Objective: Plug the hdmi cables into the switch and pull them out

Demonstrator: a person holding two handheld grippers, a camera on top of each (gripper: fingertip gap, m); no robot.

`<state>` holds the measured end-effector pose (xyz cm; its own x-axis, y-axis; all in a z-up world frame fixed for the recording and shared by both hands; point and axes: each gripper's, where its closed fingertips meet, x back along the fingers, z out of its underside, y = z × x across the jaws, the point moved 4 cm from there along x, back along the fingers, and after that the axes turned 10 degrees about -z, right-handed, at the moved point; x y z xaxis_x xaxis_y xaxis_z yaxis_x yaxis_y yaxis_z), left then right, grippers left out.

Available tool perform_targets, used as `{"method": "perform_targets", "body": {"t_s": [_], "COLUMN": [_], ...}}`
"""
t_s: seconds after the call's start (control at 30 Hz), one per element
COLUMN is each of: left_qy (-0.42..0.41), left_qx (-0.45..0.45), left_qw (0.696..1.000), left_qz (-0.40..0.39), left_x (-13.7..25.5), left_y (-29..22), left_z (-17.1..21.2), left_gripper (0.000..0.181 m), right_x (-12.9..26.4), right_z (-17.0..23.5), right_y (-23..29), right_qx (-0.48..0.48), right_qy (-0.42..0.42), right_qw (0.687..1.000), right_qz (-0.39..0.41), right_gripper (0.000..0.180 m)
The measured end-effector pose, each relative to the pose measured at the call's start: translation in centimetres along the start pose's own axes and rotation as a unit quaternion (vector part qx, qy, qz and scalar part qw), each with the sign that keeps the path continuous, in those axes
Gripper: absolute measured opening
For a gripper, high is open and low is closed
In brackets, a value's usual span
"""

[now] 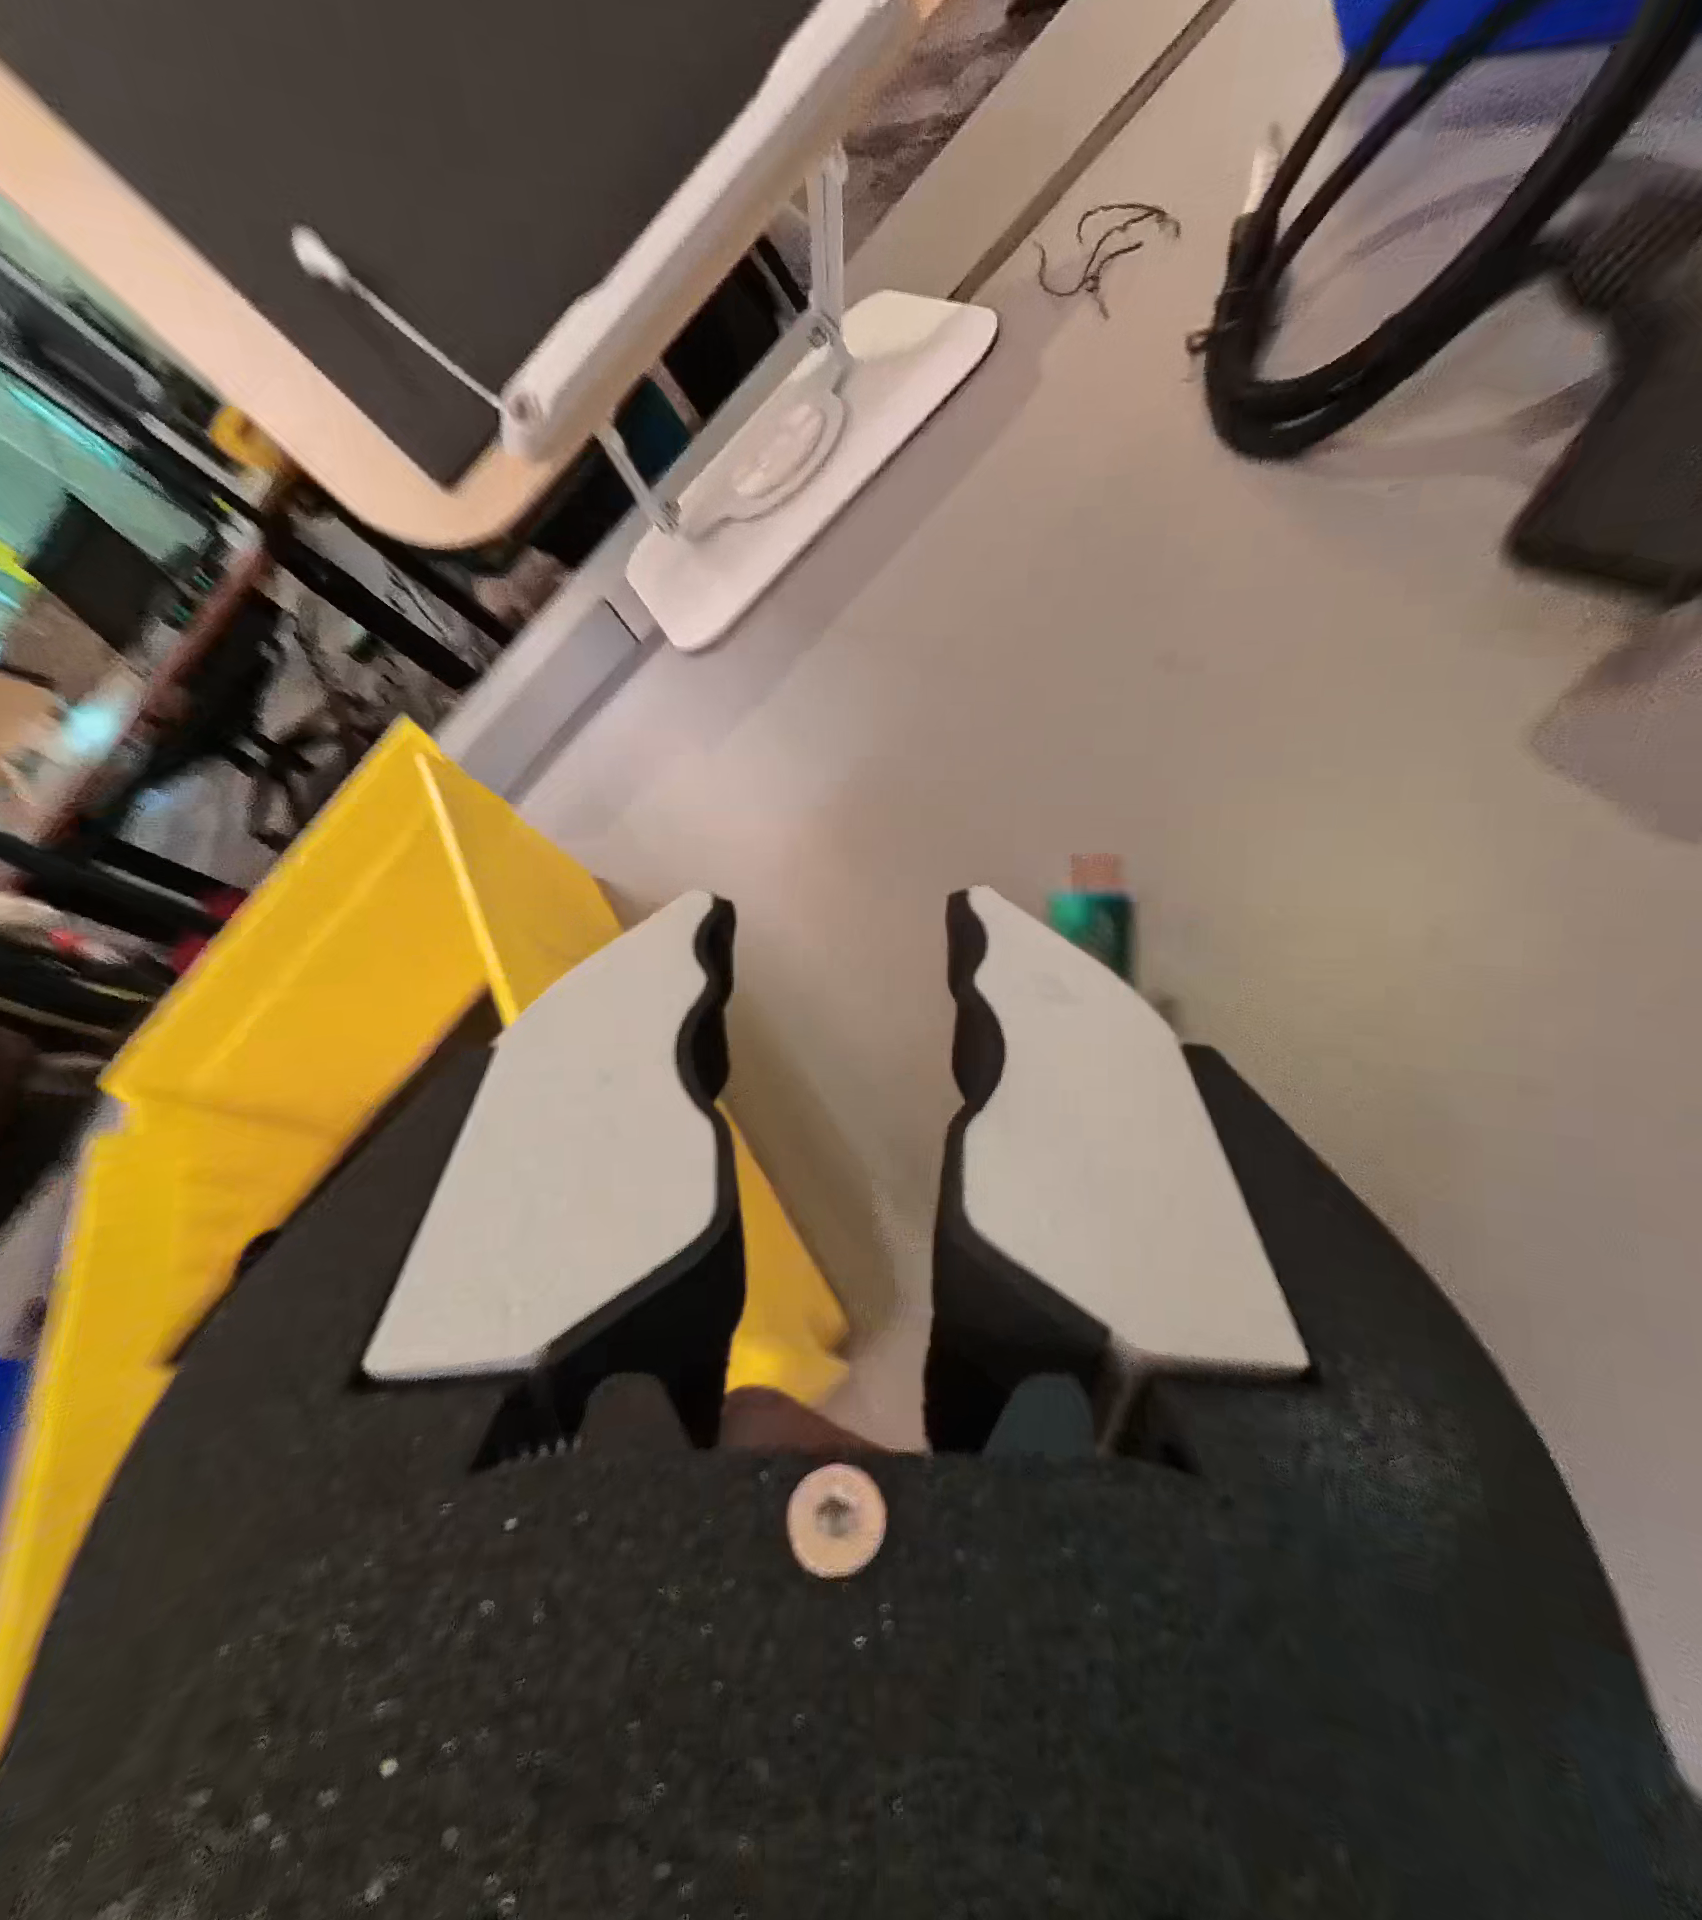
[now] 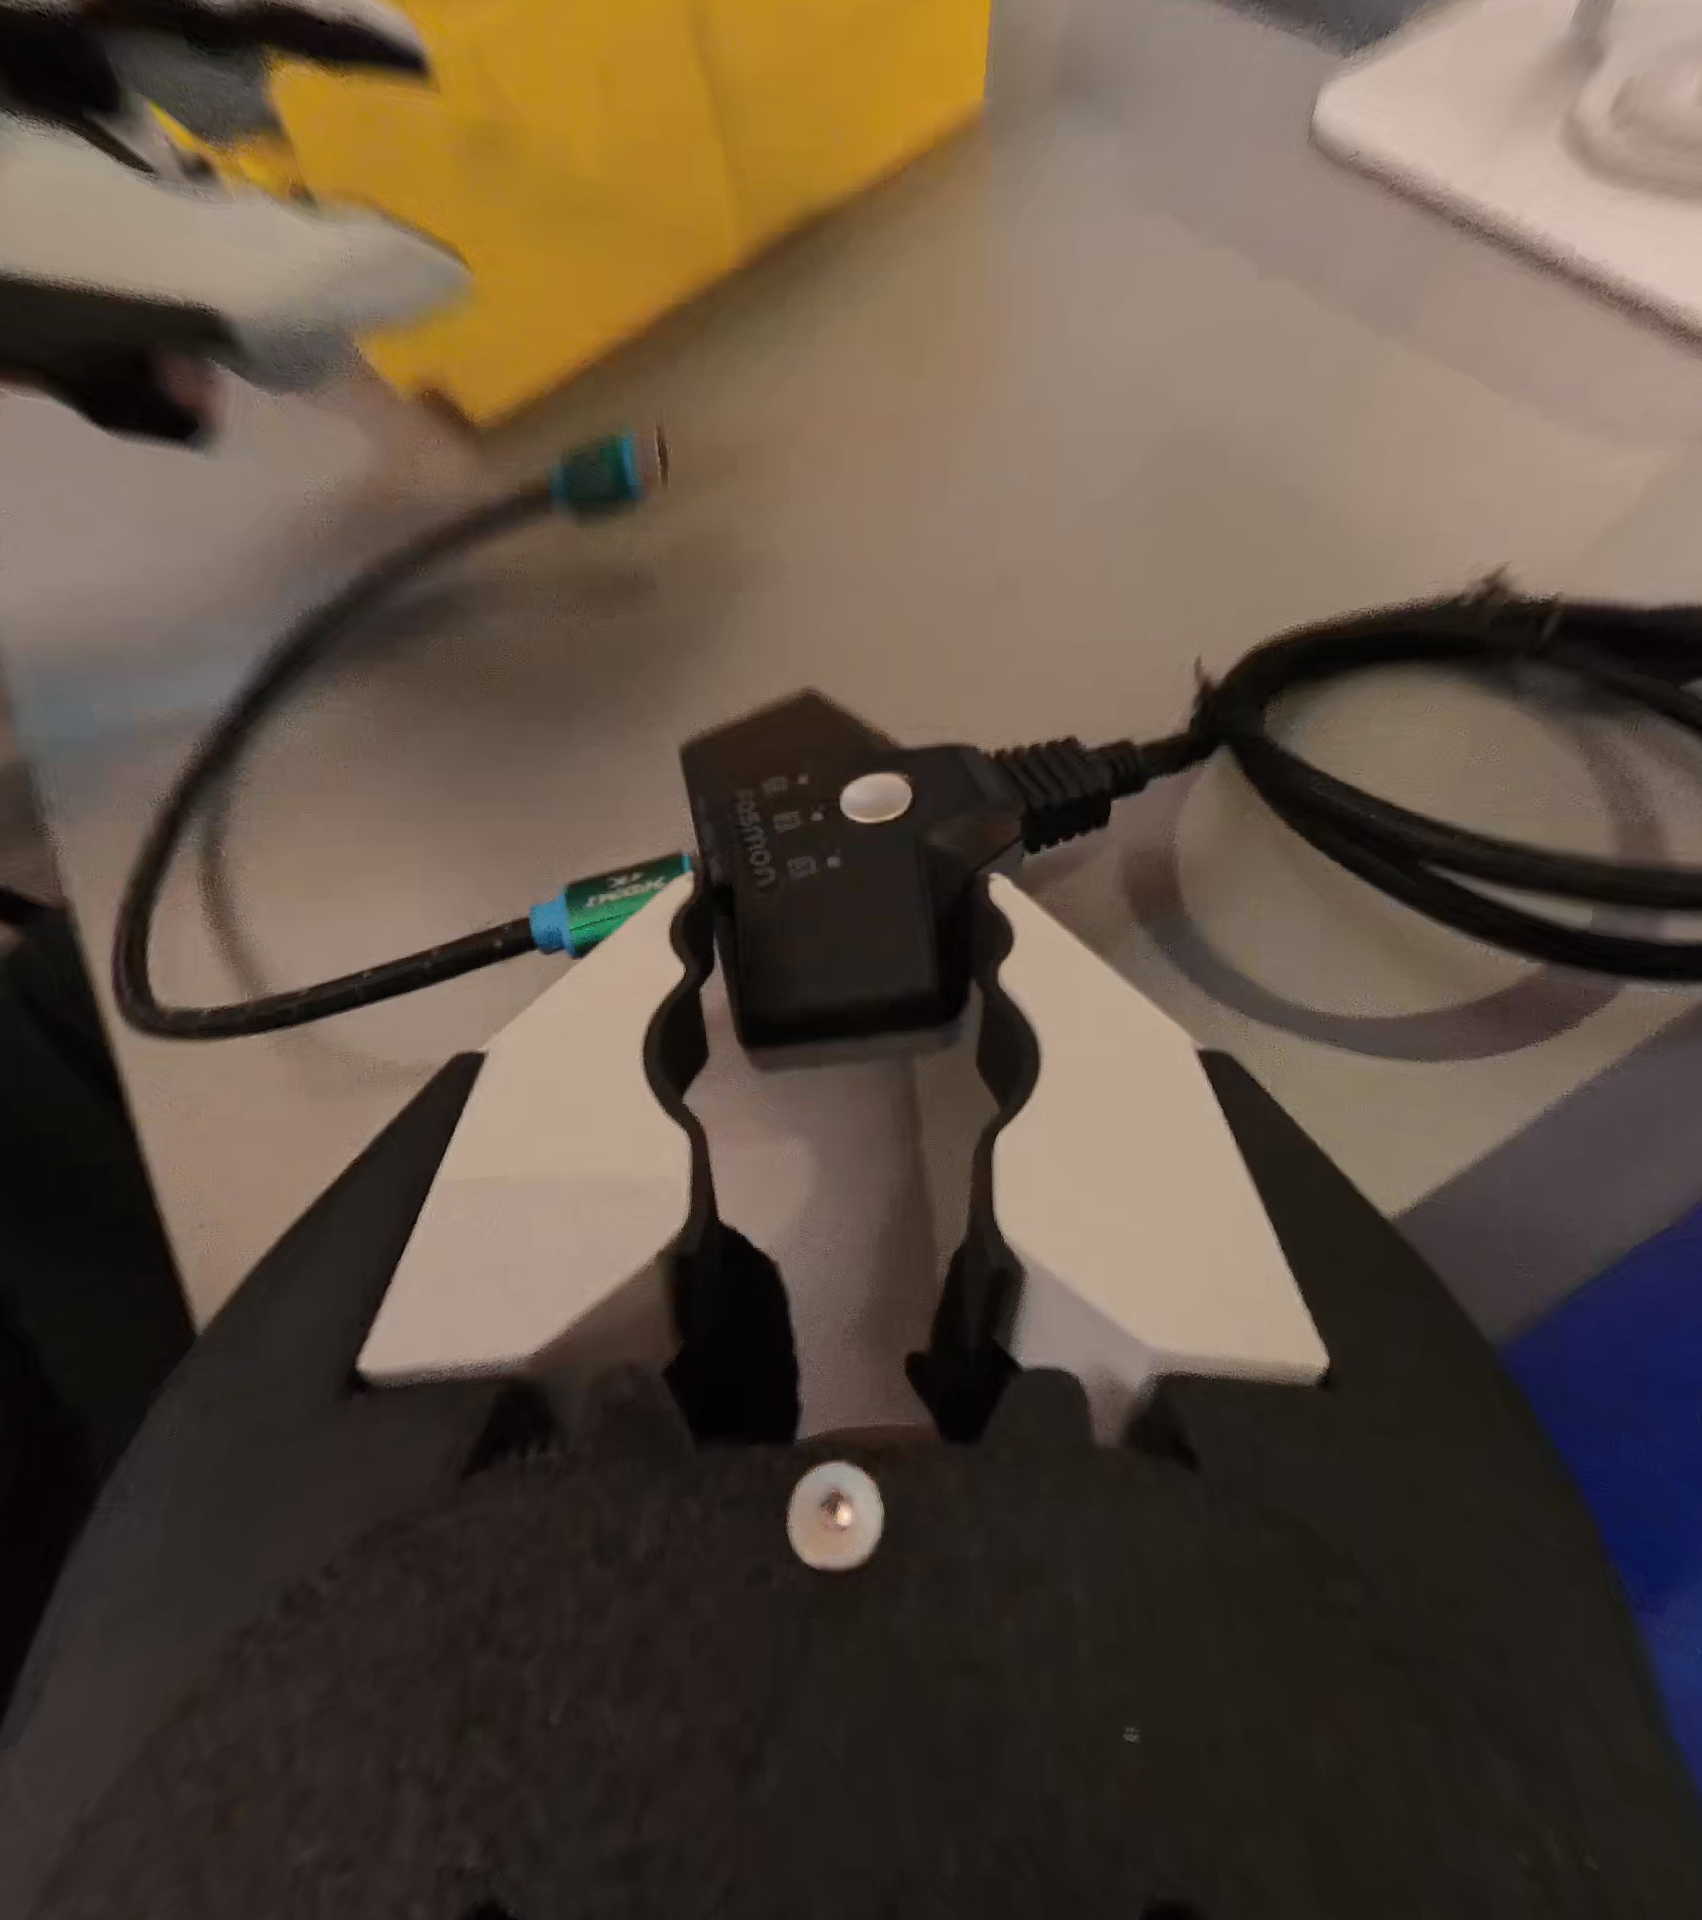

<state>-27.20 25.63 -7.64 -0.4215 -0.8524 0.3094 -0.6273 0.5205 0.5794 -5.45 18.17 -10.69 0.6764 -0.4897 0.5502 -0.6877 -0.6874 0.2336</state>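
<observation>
Black hdmi switch (image 2: 826, 883): clamped between the tips of the right gripper (image 2: 842, 935) just above the grey table (image 2: 1034, 499), a green-and-blue plug (image 2: 613, 902) seated in its left side and a coiled black cable (image 2: 1449, 810) in its right. That green cable's free plug (image 2: 608, 473) lies on the table beyond, near a yellow box (image 2: 639, 177). Left gripper (image 1: 831, 997): jaws apart, empty, above the table beside the box.

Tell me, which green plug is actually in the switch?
The green plug by the right gripper, entering the black switch from the left. The other green plug lies loose beside the yellow box.
</observation>
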Motion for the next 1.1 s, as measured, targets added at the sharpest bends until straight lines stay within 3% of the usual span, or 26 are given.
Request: {"method": "perform_targets", "body": {"t_s": [0.07, 0.17, 0.37, 0.6, 0.73, 0.9, 1.1], "left_qy": [0.010, 0.023, 0.067, 0.068, 0.090, 0.092, 0.080], "left_qx": [0.083, 0.178, 0.238, 0.350, 0.350, 0.387, 0.340], "left_qw": [0.995, 0.980, 0.962, 0.924, 0.922, 0.900, 0.922], "left_qz": [0.055, 0.091, 0.113, 0.136, 0.139, 0.178, 0.164], "left_x": [2.4, 6.7, 11.8, 12.4, 12.0, 11.2, 10.8], "left_y": [-1.8, -4.1, -4.8, -3.4, -3.0, -2.7, -1.3], "left_z": [1.6, 4.8, 7.9, 8.3, 9.7, 9.7, 9.6], "left_gripper": [0.039, 0.035, 0.040, 0.042, 0.046, 0.048, 0.046], "right_x": [-1.7, -3.3, -3.5, 0.6, 2.9, 4.7, 4.6], "right_z": [1.5, 1.6, 1.2, -0.4, 2.4, 3.8, 4.4], "right_y": [-0.1, -0.6, -1.3, 2.5, 5.5, 4.9, 3.9], "right_qx": [0.002, -0.018, -0.047, -0.014, 0.001, 0.016, -0.051], "right_qy": [0.053, 0.035, 0.021, -0.077, -0.150, -0.145, -0.163], "right_qw": [0.998, 0.997, 0.997, 0.996, 0.985, 0.981, 0.981], "right_qz": [0.021, 0.064, 0.057, 0.052, 0.087, 0.130, 0.096], "right_gripper": [0.034, 0.031, 0.036, 0.039, 0.036, 0.036, 0.036]}}
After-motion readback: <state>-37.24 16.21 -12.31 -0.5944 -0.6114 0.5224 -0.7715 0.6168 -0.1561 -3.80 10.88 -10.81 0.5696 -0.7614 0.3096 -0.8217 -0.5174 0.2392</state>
